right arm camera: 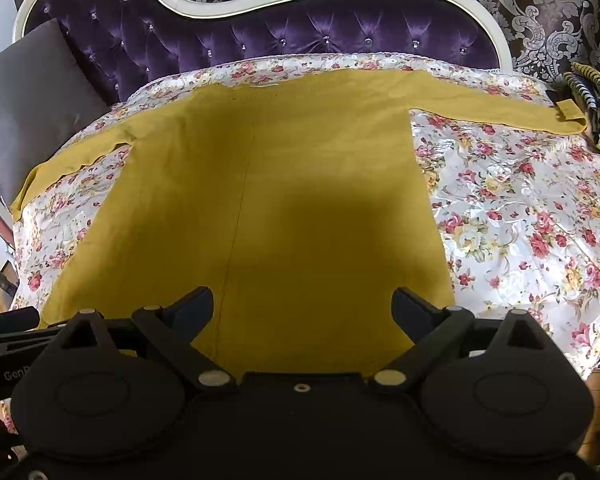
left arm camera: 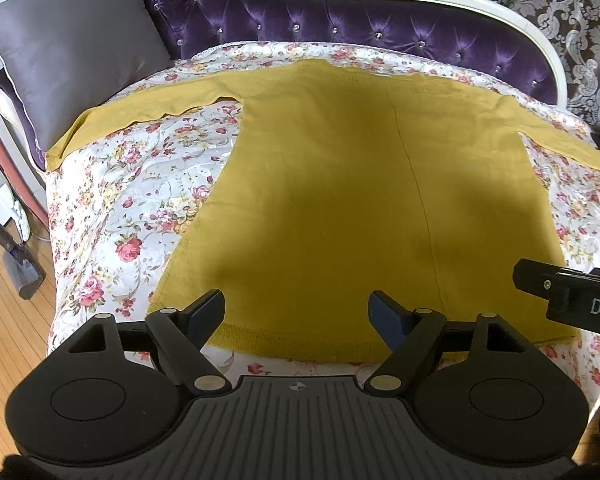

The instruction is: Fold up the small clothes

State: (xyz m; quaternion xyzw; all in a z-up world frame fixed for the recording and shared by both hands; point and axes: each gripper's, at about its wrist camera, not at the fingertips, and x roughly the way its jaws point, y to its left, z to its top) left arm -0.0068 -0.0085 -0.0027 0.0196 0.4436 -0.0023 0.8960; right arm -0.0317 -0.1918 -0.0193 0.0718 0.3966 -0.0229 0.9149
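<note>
Taking the sweater (left arm camera: 340, 184) as the landmark: it lies flat and face-down-or-up (which, I cannot tell) on the floral quilt (left arm camera: 132, 208), hem toward the grippers, neck toward the purple headboard (left arm camera: 340, 12), so its long axis runs straight away from both claws. At its far left the left sleeve (left arm camera: 140, 108) stretches sideways toward the grey pillow (left arm camera: 72, 52), its cuff hanging at the quilt's edge. Next comes the left gripper (left arm camera: 298, 314), hovering just short of the hem over the sweater's left half, jaws spread wide with nothing between them; cloth shows through the gap, but whether the tips touch it is not clear. A faint crease (left arm camera: 420, 200) runs lengthwise down the body right of centre. Right of that crease sits the right gripper (right arm camera: 302, 310), likewise wide open and empty, level with the hem over the sweater's right half. Farthest right, the right sleeve (right arm camera: 492, 110) reaches out sideways to a striped knit (right arm camera: 596, 104) at the quilt's corner. Nothing is folded yet. My judgement: each sleeve lies up and outward from the claw on its own side, so each hand is the nearer one for its sleeve, and the first fold likely means reaching forward and outward to bring a sleeve in across the body.
</note>
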